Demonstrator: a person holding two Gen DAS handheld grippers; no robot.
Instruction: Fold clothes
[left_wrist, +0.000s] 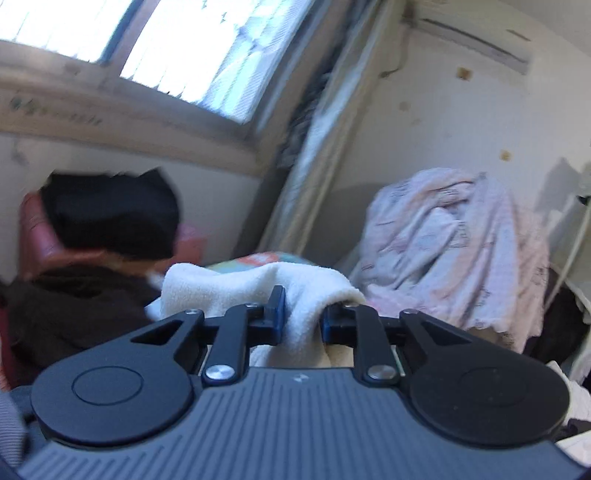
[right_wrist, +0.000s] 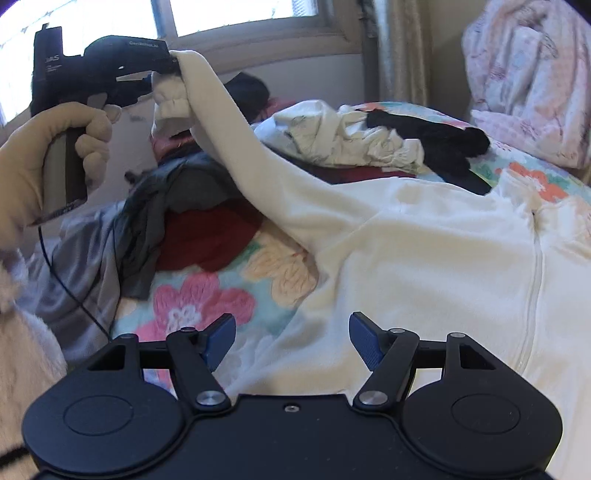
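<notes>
Cream fleece jacket (right_wrist: 424, 236) lies zipper-up on floral bedspread (right_wrist: 207, 295); left gripper (left_wrist: 300, 314) clamps its raised sleeve cuff (right_wrist: 173, 96); right gripper (right_wrist: 291, 339) spread wide, empty.

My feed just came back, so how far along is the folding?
Early. Nothing looks folded yet. In hand: the left gripper is shut on the cream jacket's sleeve, lifted off the bed, while the jacket body lies spread on the floral bedspread. The right gripper is open and empty above it. Left: the crumpled white garment, black garment and grey and red clothes.
</notes>
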